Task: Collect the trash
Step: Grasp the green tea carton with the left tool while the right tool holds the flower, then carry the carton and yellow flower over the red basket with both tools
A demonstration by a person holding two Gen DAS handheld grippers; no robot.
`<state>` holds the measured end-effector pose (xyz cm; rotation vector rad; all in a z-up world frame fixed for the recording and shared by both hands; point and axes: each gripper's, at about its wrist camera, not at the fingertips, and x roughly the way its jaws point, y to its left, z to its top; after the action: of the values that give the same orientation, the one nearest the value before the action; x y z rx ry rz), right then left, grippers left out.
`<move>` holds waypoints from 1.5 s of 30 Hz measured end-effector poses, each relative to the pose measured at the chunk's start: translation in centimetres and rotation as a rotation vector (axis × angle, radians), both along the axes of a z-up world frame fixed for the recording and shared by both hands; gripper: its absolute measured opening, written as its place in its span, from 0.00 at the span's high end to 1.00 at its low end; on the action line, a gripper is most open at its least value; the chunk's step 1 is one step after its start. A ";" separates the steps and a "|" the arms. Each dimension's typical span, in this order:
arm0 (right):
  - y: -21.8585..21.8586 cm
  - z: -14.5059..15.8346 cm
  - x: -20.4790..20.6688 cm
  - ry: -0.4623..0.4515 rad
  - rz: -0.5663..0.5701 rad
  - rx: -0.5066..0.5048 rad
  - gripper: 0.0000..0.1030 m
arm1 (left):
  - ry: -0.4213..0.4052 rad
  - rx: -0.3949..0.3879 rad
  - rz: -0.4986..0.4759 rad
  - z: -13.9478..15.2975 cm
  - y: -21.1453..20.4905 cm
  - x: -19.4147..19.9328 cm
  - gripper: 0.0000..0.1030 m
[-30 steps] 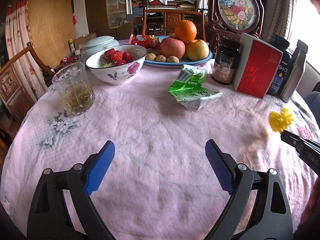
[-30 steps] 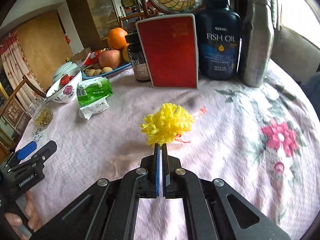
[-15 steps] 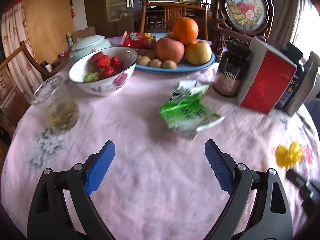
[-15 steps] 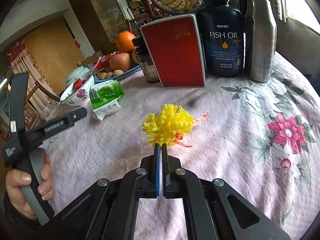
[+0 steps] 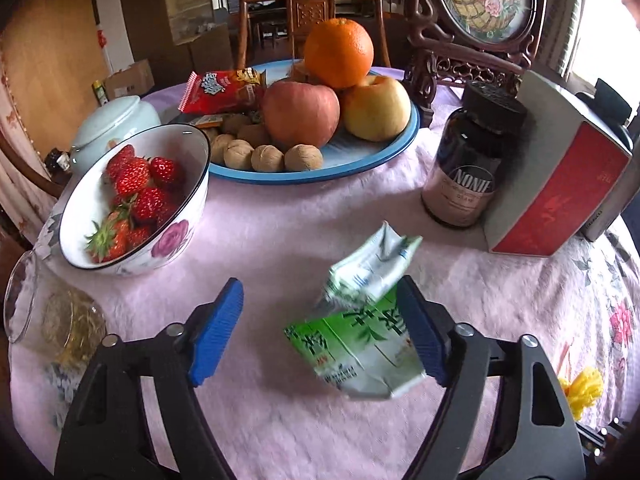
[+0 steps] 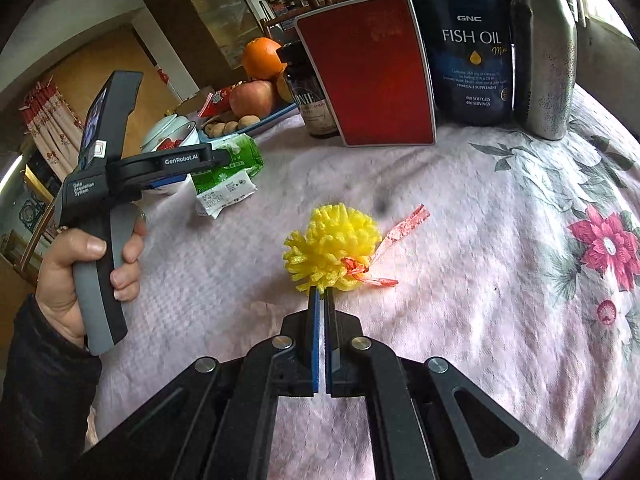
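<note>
Claws differ: your left claw (image 5: 320, 328) gapes around the green wrapper (image 5: 360, 332); your right claw (image 6: 319, 300) pinches yellow foam netting (image 6: 332, 248) at twelve o'clock.

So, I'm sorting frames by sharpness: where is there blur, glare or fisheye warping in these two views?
Left wrist view: the green carton is smeared by motion blur, the glass is soft, the window at the right edge is blown out. Right wrist view: mostly sharp on the yellow foam net; the fisheye bends the red box and darkens the corners.

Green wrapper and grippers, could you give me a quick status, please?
Left hand-held gripper open, straddling green wrapper. Right hand-held gripper shut on yellow foam net. Nothing blocking.
</note>
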<state>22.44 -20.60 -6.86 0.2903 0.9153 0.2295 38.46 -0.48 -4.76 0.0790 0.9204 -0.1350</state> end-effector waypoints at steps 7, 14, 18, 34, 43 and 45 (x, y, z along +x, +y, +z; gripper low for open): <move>0.0 -0.2 0.1 0.005 -0.002 0.007 0.97 | 0.029 0.051 -0.076 -1.8 -1.0 1.4 0.58; 0.1 -0.1 0.0 0.007 -0.004 0.011 0.97 | -0.010 0.048 -0.086 -1.0 -1.9 -1.1 0.91; -0.1 0.3 -0.4 -0.010 -0.004 0.013 0.97 | -0.045 0.085 -0.078 0.4 -2.1 -4.4 0.91; 1.3 1.8 -3.5 -0.081 0.014 -0.022 0.97 | -0.132 0.045 0.111 4.0 3.8 -22.9 0.91; 7.4 1.3 -10.4 -0.062 0.190 0.054 0.98 | -0.175 0.014 0.199 4.0 8.1 -30.7 0.91; 9.3 1.7 -11.9 -0.073 0.244 0.050 0.98 | -0.176 -0.008 0.217 3.8 9.4 -32.8 0.91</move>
<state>10.58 -11.28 -5.19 0.2150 0.8726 0.4856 5.65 8.94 -1.00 -0.0166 0.7471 0.0686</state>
